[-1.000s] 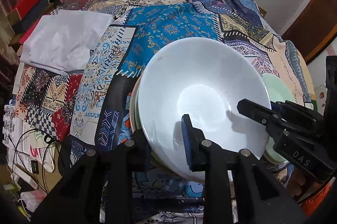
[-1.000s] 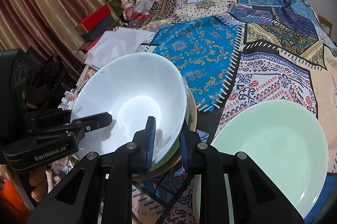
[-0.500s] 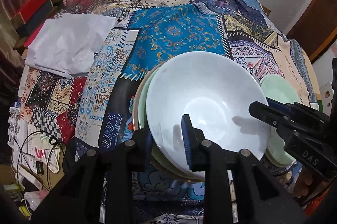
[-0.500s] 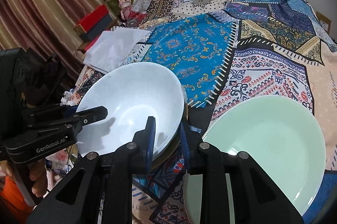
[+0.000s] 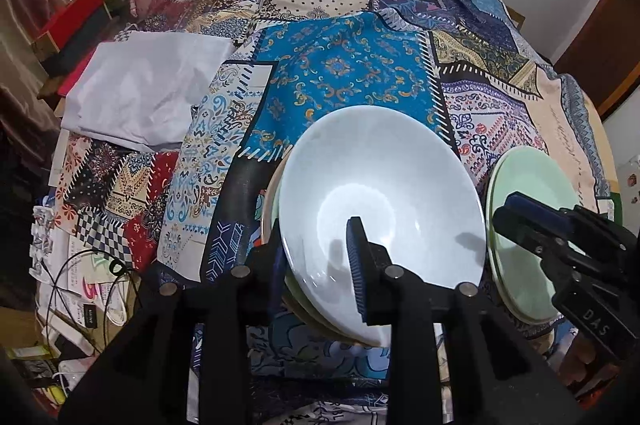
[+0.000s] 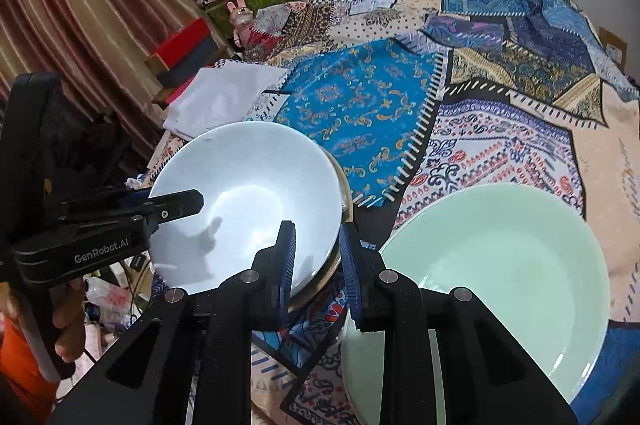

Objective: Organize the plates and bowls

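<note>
A white bowl (image 5: 376,193) sits on top of a stack of plates (image 5: 276,193) near the table's front edge; it also shows in the right wrist view (image 6: 244,201). My left gripper (image 5: 316,257) is shut on the white bowl's near rim, one finger inside and one outside. A pale green plate (image 6: 492,273) lies to the right of the stack, also in the left wrist view (image 5: 524,221). My right gripper (image 6: 316,265) is shut on the right rim of the same white bowl, between the stack and the green plate.
A patchwork cloth (image 5: 352,77) covers the table. A folded white cloth (image 5: 140,93) lies at the left. Boxes and clutter (image 6: 184,45) stand beyond the left edge by a curtain. Cables and papers (image 5: 84,289) lie below the front left edge.
The white bowl has come down from a raised tilt onto the plate stack, with both grippers still on its rim. The green plate has not moved.
</note>
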Available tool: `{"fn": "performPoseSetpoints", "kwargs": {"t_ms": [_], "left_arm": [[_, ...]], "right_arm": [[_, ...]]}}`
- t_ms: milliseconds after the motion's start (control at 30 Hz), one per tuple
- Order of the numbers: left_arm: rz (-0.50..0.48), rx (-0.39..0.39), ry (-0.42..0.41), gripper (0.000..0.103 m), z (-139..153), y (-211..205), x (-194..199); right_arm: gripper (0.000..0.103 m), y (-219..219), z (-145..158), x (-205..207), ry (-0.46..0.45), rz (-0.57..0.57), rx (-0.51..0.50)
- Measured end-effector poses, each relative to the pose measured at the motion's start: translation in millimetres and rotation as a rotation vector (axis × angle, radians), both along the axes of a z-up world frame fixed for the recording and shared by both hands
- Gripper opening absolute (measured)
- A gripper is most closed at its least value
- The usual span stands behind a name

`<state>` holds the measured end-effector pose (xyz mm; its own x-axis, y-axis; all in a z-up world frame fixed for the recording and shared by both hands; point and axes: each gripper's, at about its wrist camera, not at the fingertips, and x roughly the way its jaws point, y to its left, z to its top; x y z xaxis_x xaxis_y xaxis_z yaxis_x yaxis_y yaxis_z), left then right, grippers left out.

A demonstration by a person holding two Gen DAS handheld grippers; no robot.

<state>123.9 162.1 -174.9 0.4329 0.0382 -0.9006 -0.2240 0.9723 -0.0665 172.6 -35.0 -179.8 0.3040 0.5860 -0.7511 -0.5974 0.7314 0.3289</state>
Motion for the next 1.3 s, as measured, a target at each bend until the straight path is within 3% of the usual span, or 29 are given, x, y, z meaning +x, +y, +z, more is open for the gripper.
{"fn": "performPoseSetpoints", "kwargs": {"t_ms": [133,267,400,667,1000,1300], "left_arm": [[-0.011,0.075,-0.033,0.046,9.8,-5.3,-3.1],[-0.040,0.100,-0.073,0.059,19.3,-8.8,-7.9],[-0.011,0.088,-0.059,0.060,10.5,0.8,-9.7],[0.022,-0.034,0.022,0.060,-25.3,22.1,-15.7],[0.034,-0.151,0.055,0.060,-52.1,31.2,-11.7],[0.017,-0.184,0.036,0.056,-54.4,31.7,-11.3]], "right_arm": [[0.022,-2.1,1.7,-2.1,-0.010,0.006,-0.003],[0.022,-4.1,-0.6,-1.2,0.001,0.005,-0.001],[0.024,-3.3,-4.7,-1.1,0.011,0.009,-0.008],[0.025,3.6,-16.9,6.3,0.036,0.009,-0.035],[0.027,18.8,-30.3,11.8,0.066,0.029,-0.060],[0.029,29.5,-38.2,17.5,0.088,0.033,-0.083]]}}
